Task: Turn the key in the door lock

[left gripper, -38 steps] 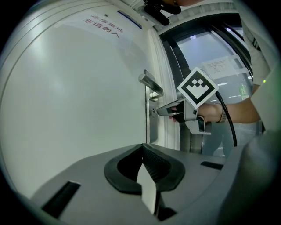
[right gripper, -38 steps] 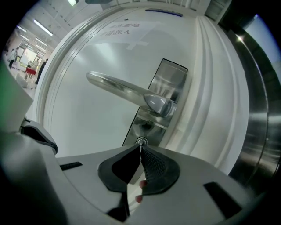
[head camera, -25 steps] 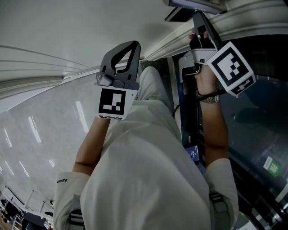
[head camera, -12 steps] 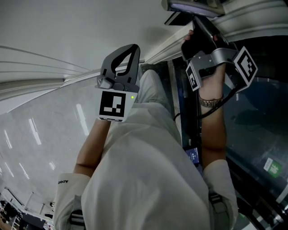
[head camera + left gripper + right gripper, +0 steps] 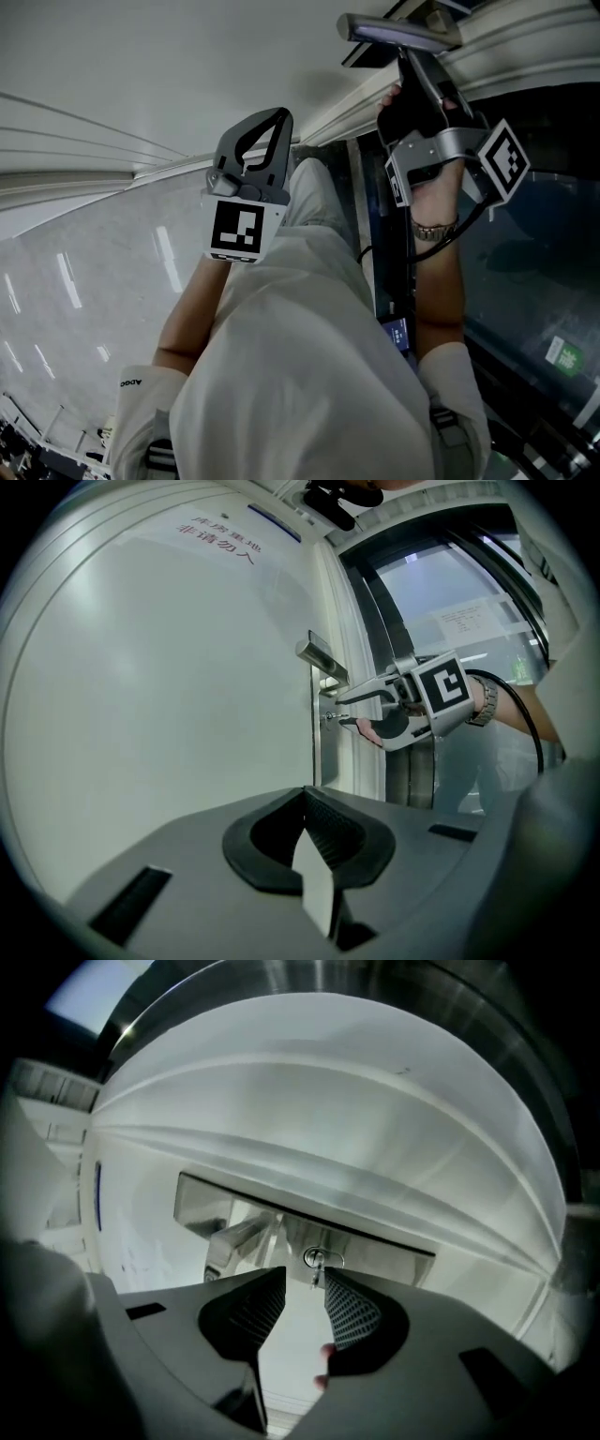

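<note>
In the head view, the left gripper (image 5: 278, 96) is held up level in front of the white door (image 5: 141, 75), with the arm bent and the elbow kept low. Its jaws are closed together, and nothing is held in them. The right gripper (image 5: 411, 66) is stretched out by the right hand (image 5: 417, 112) to the door's edge, just under the door handle (image 5: 389, 33). It is rolled over, so its marker cube (image 5: 506, 159) is stuck out to the right. A watch (image 5: 433, 230) is worn on that wrist.

In the left gripper view, the left jaws are shown tip to tip and empty. Further off, the right gripper is pointed level at the key (image 5: 332, 717), which is stuck in the door just below the handle.

In the right gripper view, the jaws are parted and have just been opening. The key is seen in the lock (image 5: 323, 1256), just past the tips and close to the right pad, but it is not squeezed by the pads. A fingertip (image 5: 323, 1377) is seen under the right jaw.
</note>
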Available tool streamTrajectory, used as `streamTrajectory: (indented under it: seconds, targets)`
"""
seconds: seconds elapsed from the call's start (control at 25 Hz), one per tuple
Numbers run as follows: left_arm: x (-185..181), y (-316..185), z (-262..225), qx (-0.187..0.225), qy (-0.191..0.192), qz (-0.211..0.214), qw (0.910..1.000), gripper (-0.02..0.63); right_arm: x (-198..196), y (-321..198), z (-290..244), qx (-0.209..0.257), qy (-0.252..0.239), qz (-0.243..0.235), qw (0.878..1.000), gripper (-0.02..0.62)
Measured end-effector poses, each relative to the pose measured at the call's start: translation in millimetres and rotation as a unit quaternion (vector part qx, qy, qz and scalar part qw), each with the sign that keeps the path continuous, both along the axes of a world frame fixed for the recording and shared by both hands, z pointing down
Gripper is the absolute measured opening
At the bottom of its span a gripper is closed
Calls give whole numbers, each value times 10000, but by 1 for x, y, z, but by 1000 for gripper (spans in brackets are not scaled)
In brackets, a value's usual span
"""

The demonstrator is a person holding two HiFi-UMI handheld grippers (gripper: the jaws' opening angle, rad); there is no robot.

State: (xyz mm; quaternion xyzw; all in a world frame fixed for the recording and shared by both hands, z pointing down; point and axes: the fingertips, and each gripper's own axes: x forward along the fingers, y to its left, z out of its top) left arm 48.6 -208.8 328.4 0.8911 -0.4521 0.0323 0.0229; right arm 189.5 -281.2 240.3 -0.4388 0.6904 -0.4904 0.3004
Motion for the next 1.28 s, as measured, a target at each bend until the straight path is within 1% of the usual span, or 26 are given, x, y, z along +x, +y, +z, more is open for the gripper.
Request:
streamTrajectory:
  seconds: [0.04,0.08,0.16,0.2,0.24,0.28,0.32,0.4,0.48,0.56,0.6,0.72,0.76,0.92,0.96,1.0,1.04,1.08,1.12,1.16,1.2,1.28]
  targets:
    - [0,0,1,-5,-5,3,10000,8,-2,2,-2,147,415,-74,9990,114]
    - [0,1,1,-6,-6,5,10000,8,-4,4,-3,281,886,-157,9955,118]
    - [0,1,0,1,-6,4,10000,8,-8,8,-2,492,1846,-336,9810,131]
    - [-1,1,0,6,-10,2,10000,8,-9,9,-1,578,2328,-403,9700,135]
    - [-1,2,-1,12,-11,2,10000,8,-10,11,0,651,2830,-435,9559,137]
    - [-1,2,-2,17,-9,4,10000,8,-9,12,2,700,3365,-429,9381,137]
    - [-1,2,-2,21,-7,10,10000,8,-8,12,5,723,3922,-399,9162,137]
    - [0,3,-1,25,-10,37,10000,8,-4,14,10,776,4936,-334,8656,137]
    - [2,4,0,21,-14,66,10000,8,-2,14,11,889,5733,-244,8141,137]
    - [2,5,0,9,-15,79,10000,8,-1,14,9,1035,6387,-155,7623,137]
    - [2,5,1,1,-16,78,10000,8,0,13,8,1107,6660,-123,7376,137]
    - [-1,6,2,-19,-26,55,10000,8,-1,11,4,1324,7294,-44,6711,137]
    - [-2,6,2,-20,-29,47,10000,8,-2,11,1,1398,7494,-25,6472,137]
    - [-4,8,3,-20,-55,17,10000,8,-9,10,0,1611,8261,-147,5398,137]
    - [-5,8,4,-26,-60,7,10000,8,-10,9,0,1653,8398,-164,5169,137]
    - [-6,8,4,-31,-62,-6,10000,8,-10,8,-1,1692,8508,-150,4972,137]
    - [-7,8,4,-33,-60,-21,10000,8,-10,7,-2,1718,8598,-122,4807,137]
    - [-9,8,4,-32,-57,-37,10000,8,-10,6,-2,1729,8669,-98,4674,137]
    - [-10,8,4,-29,-53,-54,10000,8,-11,5,-3,1737,8719,-87,4578,135]
    - [-11,8,3,-25,-50,-71,10000,8,-12,5,-2,1748,8749,-88,4516,135]
    - [-12,7,3,-21,-49,-90,9999,8,-13,4,-2,1755,8765,-99,4482,135]
    - [-15,7,3,-18,-45,-134,9999,8,-15,1,1,1744,8774,-128,4468,135]
